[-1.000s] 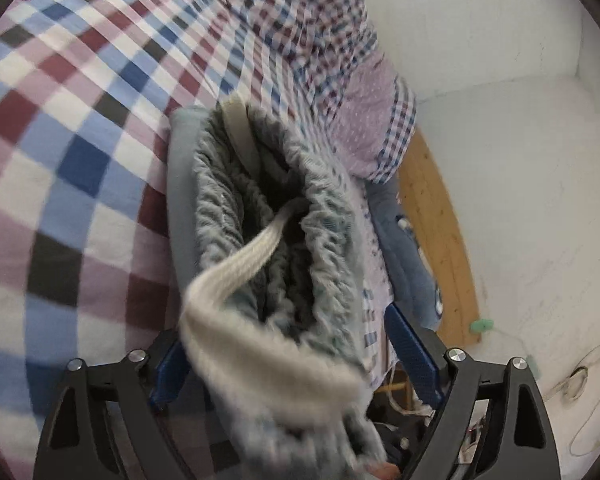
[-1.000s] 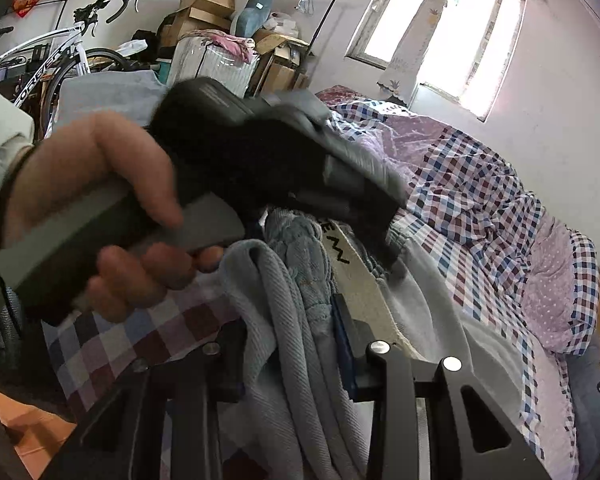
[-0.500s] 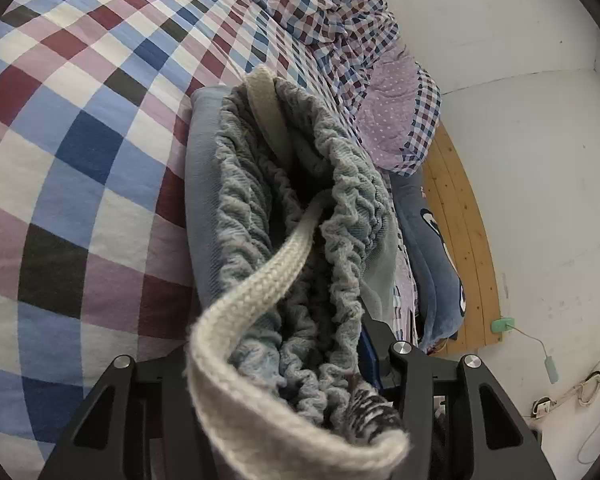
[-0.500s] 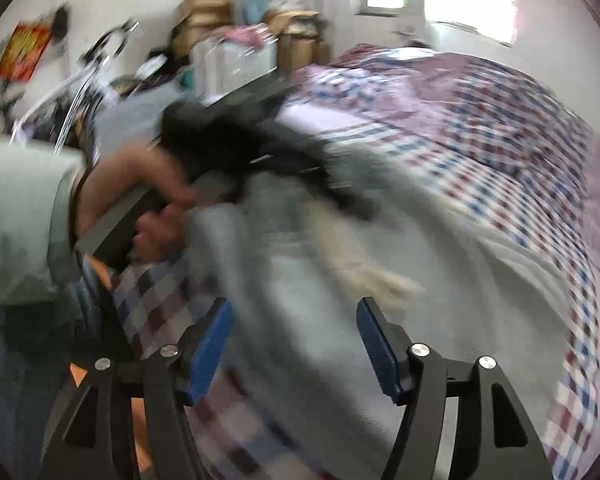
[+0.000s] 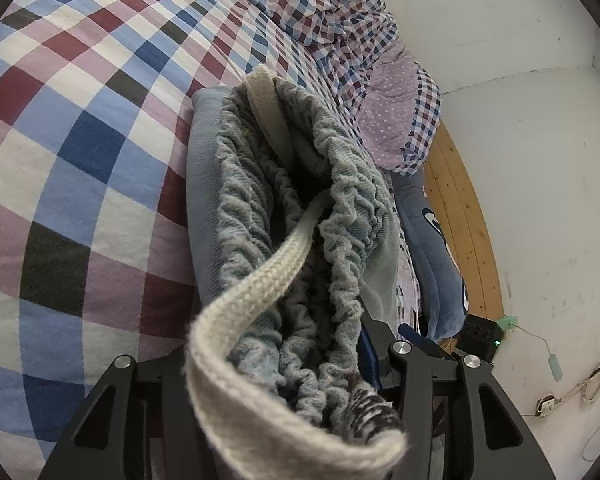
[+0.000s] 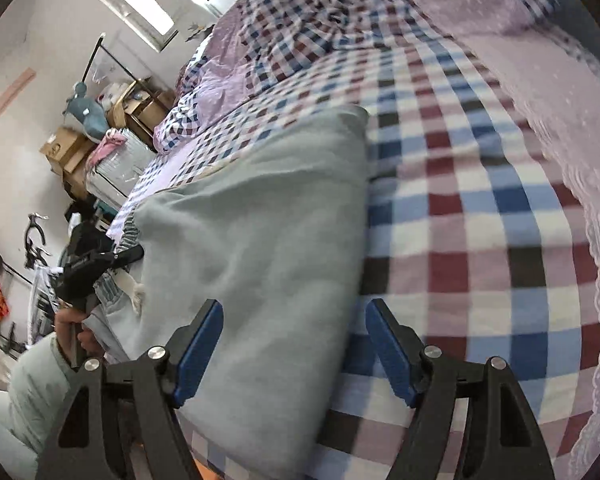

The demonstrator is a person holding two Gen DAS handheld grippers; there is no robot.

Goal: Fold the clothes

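Checked bedding in blue, maroon, white and black squares fills the left wrist view, with a white wall and pale wooden floor at right. On the bed (image 5: 72, 128) lie grey sweatpants (image 5: 260, 216), their ruched, elasticated waistband and flat woven cream drawstring (image 5: 268, 280) bunched between the left tongs (image 5: 260, 376), which are clamped on the waistband.

From the right wrist, the same sweatpants (image 6: 260, 216) spread smooth and soft across the bed (image 6: 480, 220). The right tongs (image 6: 294, 348), blue-padded, have just been opening and stand apart above the fabric's edge, gripping nothing. Cardboard boxes (image 6: 64, 148) and a window (image 6: 136, 4) sit behind.
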